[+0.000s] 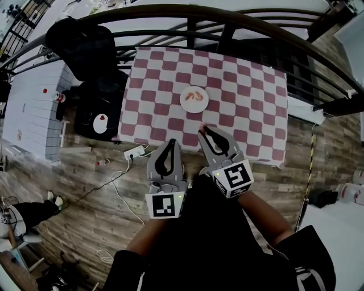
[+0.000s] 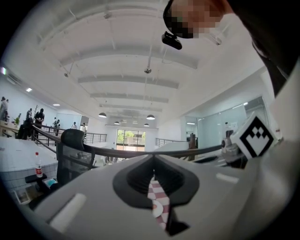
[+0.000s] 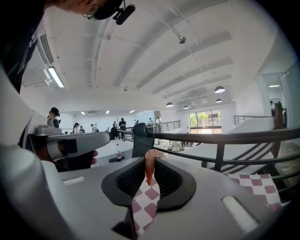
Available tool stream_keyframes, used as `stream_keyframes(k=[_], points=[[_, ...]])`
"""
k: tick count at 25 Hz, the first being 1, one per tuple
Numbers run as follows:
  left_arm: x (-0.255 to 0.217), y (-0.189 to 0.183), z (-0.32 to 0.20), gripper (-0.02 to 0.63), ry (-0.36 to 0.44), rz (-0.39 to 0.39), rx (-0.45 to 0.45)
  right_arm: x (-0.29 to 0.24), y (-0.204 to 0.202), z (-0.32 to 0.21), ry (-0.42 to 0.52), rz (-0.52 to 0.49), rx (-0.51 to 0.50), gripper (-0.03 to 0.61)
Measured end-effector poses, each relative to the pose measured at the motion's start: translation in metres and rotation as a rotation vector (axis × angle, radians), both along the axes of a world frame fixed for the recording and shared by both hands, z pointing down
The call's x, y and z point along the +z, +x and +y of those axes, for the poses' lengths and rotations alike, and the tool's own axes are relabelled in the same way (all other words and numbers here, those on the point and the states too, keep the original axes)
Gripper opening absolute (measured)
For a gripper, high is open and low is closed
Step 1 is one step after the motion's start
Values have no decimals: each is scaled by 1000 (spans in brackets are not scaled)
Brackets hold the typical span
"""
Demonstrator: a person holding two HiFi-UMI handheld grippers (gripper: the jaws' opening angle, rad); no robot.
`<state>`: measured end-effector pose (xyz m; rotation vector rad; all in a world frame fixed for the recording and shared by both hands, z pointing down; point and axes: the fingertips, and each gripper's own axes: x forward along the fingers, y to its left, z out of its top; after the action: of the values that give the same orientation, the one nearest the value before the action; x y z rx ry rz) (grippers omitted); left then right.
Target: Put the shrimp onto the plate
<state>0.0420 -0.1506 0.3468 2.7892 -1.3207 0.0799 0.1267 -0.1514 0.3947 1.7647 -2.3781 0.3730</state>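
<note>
Beyond the wood-plank floor (image 1: 85, 199) and under a dark curved railing (image 1: 227, 17), we note a table with a red-and-white checked cloth (image 1: 244, 96). A black office chair (image 1: 85, 45) stands at its left.

Left gripper (image 1: 171, 142): held short of the table's near edge. Its own view shows the jaws pressed together with nothing between them; only a sliver of cloth shows through the slit.

Right gripper (image 1: 203, 129): tips over the near edge of the cloth, jaws pinching a shrimp (image 3: 148, 168). The orange body stands up between the pads and pokes out past the tips.

White plate (image 1: 185, 104): mid-cloth, beyond the right gripper and apart from it. We see orange shrimp pieces (image 1: 195, 96) lying on it.
</note>
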Motion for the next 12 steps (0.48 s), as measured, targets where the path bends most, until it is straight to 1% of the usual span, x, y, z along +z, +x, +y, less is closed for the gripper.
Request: stream_keyframes(k=[4, 9, 11, 12], points=[[5, -6, 2, 9, -14, -9, -21, 11, 1, -14, -31, 15, -25, 60], [11, -9, 0, 9, -24, -10, -46, 37, 3, -28, -67, 43, -39, 60], [12, -7, 2, 9, -28, -10, -37, 47, 6, -35, -83, 57, -33, 60], [13, -5, 3, 9, -26, -24, -23, 52, 8, -39, -89, 62, -28, 60]])
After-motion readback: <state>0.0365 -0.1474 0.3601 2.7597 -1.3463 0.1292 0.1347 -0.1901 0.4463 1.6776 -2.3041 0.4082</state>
